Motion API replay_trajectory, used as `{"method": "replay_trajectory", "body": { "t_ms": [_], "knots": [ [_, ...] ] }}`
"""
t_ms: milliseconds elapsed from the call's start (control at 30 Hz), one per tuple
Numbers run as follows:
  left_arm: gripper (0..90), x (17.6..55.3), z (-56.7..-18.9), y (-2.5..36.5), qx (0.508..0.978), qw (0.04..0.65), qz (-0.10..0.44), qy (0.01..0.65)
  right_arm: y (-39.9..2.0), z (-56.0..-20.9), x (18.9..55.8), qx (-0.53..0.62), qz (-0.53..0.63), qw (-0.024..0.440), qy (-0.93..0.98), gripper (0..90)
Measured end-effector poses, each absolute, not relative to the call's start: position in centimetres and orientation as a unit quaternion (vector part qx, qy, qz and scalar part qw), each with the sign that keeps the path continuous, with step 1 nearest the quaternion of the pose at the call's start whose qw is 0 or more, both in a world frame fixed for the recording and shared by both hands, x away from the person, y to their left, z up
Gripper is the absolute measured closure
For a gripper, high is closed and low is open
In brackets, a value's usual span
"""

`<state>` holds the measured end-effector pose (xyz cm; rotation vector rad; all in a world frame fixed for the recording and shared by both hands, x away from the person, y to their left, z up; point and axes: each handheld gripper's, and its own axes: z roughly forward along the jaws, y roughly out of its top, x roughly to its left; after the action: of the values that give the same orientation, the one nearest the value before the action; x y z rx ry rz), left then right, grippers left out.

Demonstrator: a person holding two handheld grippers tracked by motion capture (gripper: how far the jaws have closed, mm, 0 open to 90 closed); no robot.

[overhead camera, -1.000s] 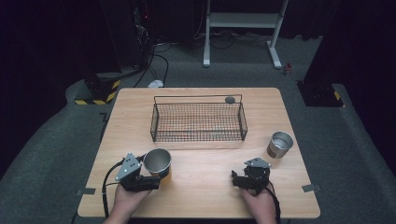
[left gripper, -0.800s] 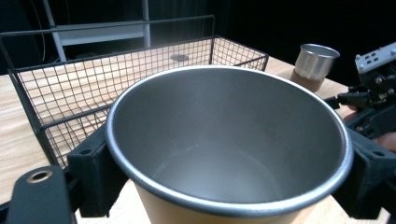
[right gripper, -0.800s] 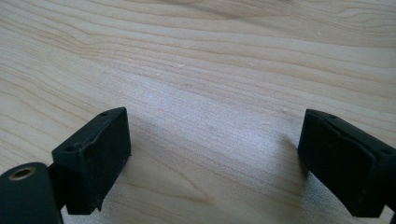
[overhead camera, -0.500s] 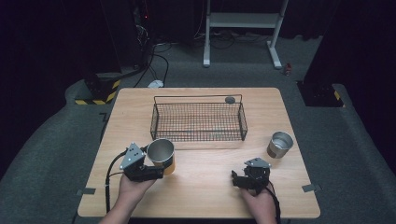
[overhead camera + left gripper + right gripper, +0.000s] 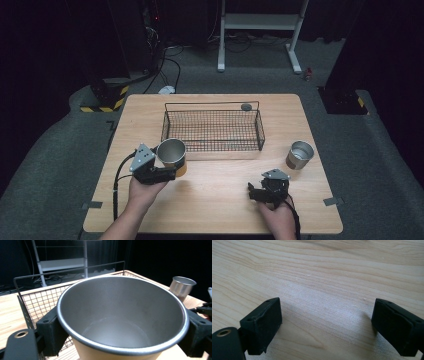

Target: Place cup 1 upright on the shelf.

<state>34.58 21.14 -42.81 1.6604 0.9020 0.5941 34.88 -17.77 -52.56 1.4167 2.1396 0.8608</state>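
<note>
Metal cup (image 5: 171, 152): clamped between the jaws of my left gripper (image 5: 167, 169), one black pad on each side of its wall; upright, mouth open upward, empty inside; lifted off the table (image 5: 150, 220), just in front of the basket's front-left corner.
Wire basket (image 5: 212, 131): black mesh, standing toward the table's far edge, centred.
Second cup (image 5: 299, 154): metal, standing near the right edge, well apart from both grippers.
My right gripper (image 5: 256, 192): near the table's front edge, right of centre; jaws spread wide over bare wood, holding nothing.
</note>
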Motion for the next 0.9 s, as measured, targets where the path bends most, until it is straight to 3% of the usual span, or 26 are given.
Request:
{"method": "replay_trajectory", "body": {
  "t_ms": [900],
  "knots": [
    [13.3, 39.9, -41.1, 20.8, 0.691, 0.541, 0.267, 0.398, -17.8, -52.5, 34.9, 0.513, 0.311, 0.215, 0.771, 9.2]
  ]
}}
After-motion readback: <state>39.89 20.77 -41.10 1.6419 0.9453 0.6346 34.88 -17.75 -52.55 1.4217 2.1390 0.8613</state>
